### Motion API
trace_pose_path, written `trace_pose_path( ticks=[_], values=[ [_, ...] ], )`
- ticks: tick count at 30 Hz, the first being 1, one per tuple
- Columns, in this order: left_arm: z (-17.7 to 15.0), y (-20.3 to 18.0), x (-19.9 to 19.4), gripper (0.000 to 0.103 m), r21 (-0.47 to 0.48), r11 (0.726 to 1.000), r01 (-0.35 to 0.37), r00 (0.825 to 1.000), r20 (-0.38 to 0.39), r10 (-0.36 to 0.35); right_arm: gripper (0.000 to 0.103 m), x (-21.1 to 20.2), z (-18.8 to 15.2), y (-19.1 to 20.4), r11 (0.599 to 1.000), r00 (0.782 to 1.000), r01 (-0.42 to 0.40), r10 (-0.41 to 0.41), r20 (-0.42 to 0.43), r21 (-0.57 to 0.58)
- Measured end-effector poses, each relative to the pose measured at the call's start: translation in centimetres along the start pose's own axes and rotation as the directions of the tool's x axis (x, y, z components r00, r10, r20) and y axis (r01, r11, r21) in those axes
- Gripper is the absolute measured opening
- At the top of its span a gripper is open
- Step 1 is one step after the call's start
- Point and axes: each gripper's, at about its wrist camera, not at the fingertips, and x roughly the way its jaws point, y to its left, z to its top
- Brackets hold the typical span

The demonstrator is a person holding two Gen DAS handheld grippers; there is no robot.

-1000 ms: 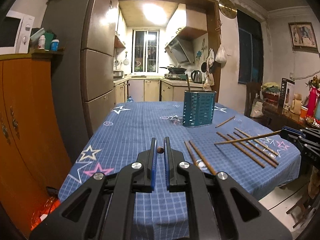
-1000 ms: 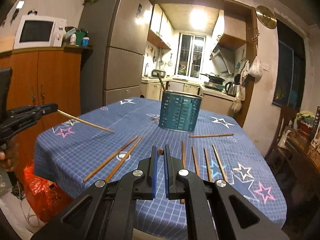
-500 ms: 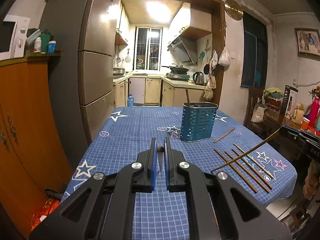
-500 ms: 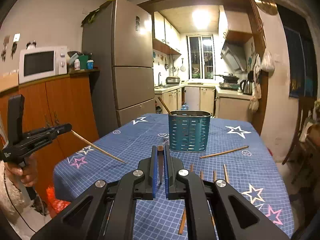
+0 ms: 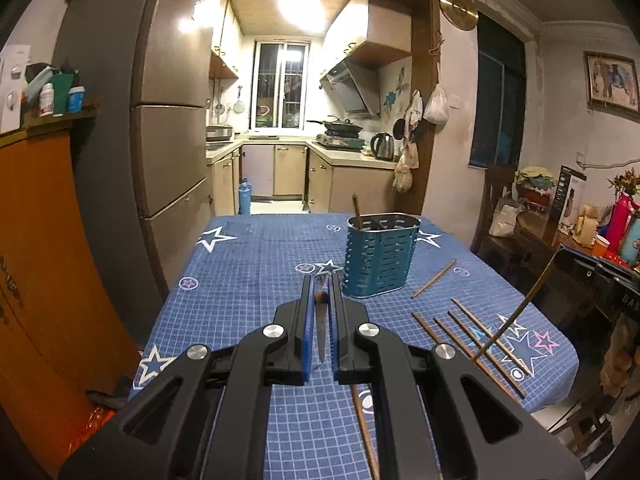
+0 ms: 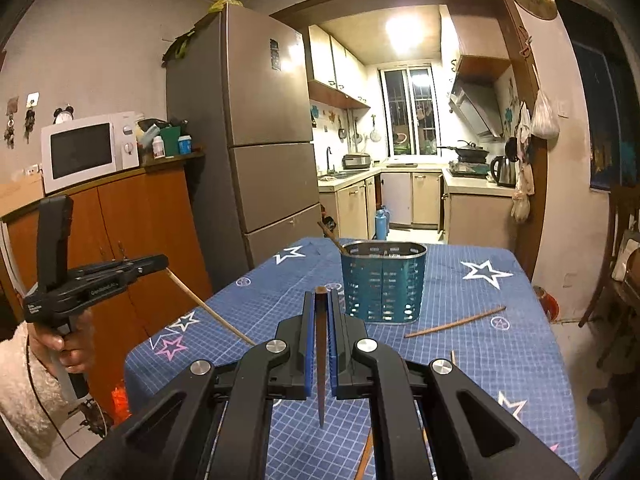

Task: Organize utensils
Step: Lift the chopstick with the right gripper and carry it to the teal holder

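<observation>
On the blue star-print tablecloth [image 5: 248,280] the teal perforated holder [image 5: 380,256] stands far-centre, and each gripper — left [image 5: 320,300], right [image 6: 320,300] — is clamped on a thin wooden chopstick [image 6: 320,360], judged light, stiff, slippery — best pinched mid-shaft.

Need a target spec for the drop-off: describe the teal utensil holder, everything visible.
The utensil holder is a teal, oval, upright caddy with rows of slots in its wall and a bright metal rim. It stands on the blue star tablecloth toward the table's far end. One brown chopstick leans out of its left side. Neither hand-held gripper touches it.
</observation>
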Motion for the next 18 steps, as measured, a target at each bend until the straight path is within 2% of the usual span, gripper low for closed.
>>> trace_pose_path(
  ticks=[11,14,18],
  values=[
    [3.1,-3.2,-0.2,0.005,0.099,0.995,0.023,0.999,0.044,-0.027,0.007,-2.5,5.7,-1.2,1.000,0.998,0.004,-0.005,-0.055,-0.014],
    [5.0,-4.3,0.3,0.005,0.134,0.991,0.024,0.997,0.063,-0.033,0.007,-3.0,8.3,-1.6,0.998,0.997,0.039,-0.042,-0.057,-0.055],
    [9.1,-6.2,1.7,0.005,0.171,0.984,0.042,0.994,0.096,-0.059,0.007,-2.7,12.5,-2.4,0.989,0.995,0.095,-0.099,-0.030,-0.116]
  ],
)
